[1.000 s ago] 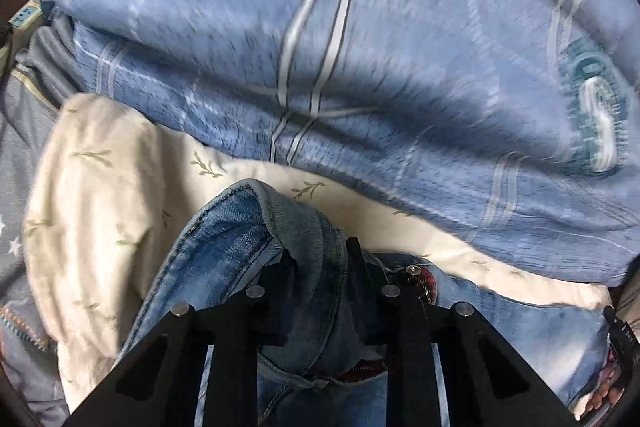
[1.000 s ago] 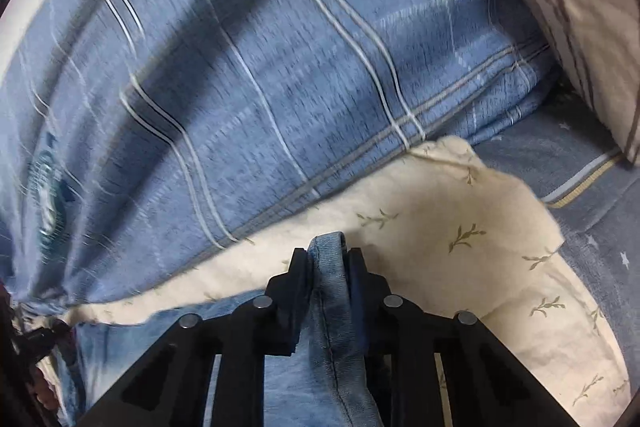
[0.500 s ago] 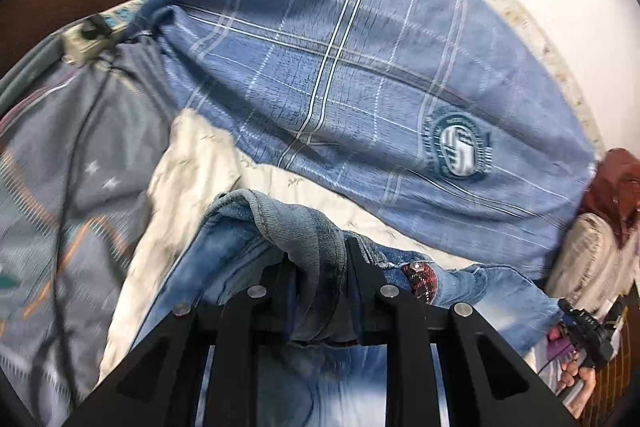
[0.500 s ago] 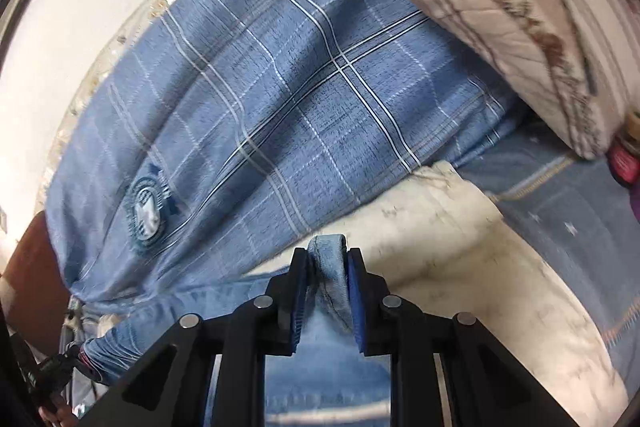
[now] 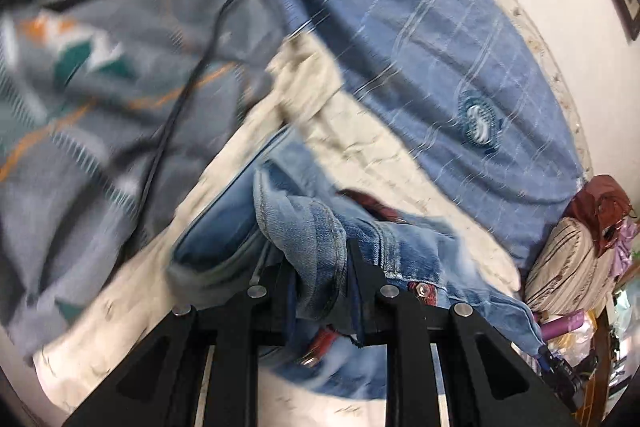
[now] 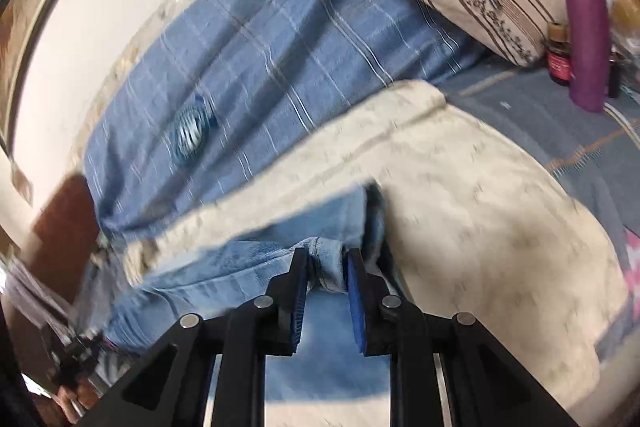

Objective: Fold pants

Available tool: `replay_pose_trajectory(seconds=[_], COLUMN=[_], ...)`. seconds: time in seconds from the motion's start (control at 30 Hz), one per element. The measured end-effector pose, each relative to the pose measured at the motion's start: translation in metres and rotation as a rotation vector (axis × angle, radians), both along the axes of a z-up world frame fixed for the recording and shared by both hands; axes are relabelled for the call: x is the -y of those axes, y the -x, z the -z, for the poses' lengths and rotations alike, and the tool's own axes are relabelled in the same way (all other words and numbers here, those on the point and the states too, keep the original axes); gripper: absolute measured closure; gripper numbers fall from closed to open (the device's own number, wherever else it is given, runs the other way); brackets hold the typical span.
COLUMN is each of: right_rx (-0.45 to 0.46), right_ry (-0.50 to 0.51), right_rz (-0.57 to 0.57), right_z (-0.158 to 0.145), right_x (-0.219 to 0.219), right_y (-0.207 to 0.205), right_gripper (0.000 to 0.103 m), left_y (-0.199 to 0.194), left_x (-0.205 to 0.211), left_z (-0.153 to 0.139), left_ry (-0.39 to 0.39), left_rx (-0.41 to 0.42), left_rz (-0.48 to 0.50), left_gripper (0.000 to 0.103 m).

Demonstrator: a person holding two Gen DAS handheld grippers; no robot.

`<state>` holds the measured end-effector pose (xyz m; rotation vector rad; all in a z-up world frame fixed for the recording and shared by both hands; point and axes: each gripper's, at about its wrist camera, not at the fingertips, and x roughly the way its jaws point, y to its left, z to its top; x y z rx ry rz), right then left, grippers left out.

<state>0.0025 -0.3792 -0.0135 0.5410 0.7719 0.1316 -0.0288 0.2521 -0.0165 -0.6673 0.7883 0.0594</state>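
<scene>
Both grippers, left [image 5: 320, 267] and right [image 6: 325, 269], are clamped on my jeans [image 5: 312, 227] above the cream cloth [image 6: 460, 207]; thin bunched denim could slip free.

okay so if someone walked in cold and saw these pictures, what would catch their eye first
First, the blue jeans, a bunch of denim clamped in the left gripper and another in the right gripper, low in each view. Behind them a big blue checked pillow with a round badge lies along the wall, above a cream leaf-print cloth.
</scene>
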Motion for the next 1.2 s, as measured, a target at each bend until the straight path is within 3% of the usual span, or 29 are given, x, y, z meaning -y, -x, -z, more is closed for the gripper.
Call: replay_pose_trajectory(seconds=[0.17,0.4,0.53,0.6,0.77,0.93,1.07,1.2], right_rx=[-0.106,-0.21,-0.239,-0.26,-0.229,-0.096,-0.114,-0.132], right_ry=[0.052,0.159,0.111,0.069,0.013,0.03,0.068,0.158], right_rz=[-0.032,-0.045,-0.008,0.009,0.169,0.085,-0.062,-0.142], right_z=[0.031,0.054,0.057,0.059,0.053,0.033,0.037,0.043], right_x=[-0.007,-0.007,0.009,0.02,0.056,0.025,-0.029,-0.071], right_y=[0.02,0.025,0.025,0.025,0.035,0.032,0.013,-0.006], right_gripper=[0.083,0.083,0.082,0.082,0.08,0.08,0.08,0.08], left_y=[0.013,0.02,0.035,0.046,0.074,0.054,0.022,-0.005], left_x=[-0.003,-0.005,-0.008,-0.012,-0.009,0.049,0.112,0.157], left_z=[0.025,0.02,0.01,0.004,-0.017,-0.037,-0.036,-0.016], left_ry=[0.029,0.008,0.007,-0.002,-0.078,-0.198,-0.274,-0.321], left_rx=[-0.009,0.032,0.065,0.081,0.145,0.198,0.226,0.209], left_rz=[-0.022,-0.005,-0.018,-0.048,-0.135,-0.005,0.142,0.246], left_gripper=[0.08,0.075,0.061,0.061,0.053,0.044,0.041,0.041])
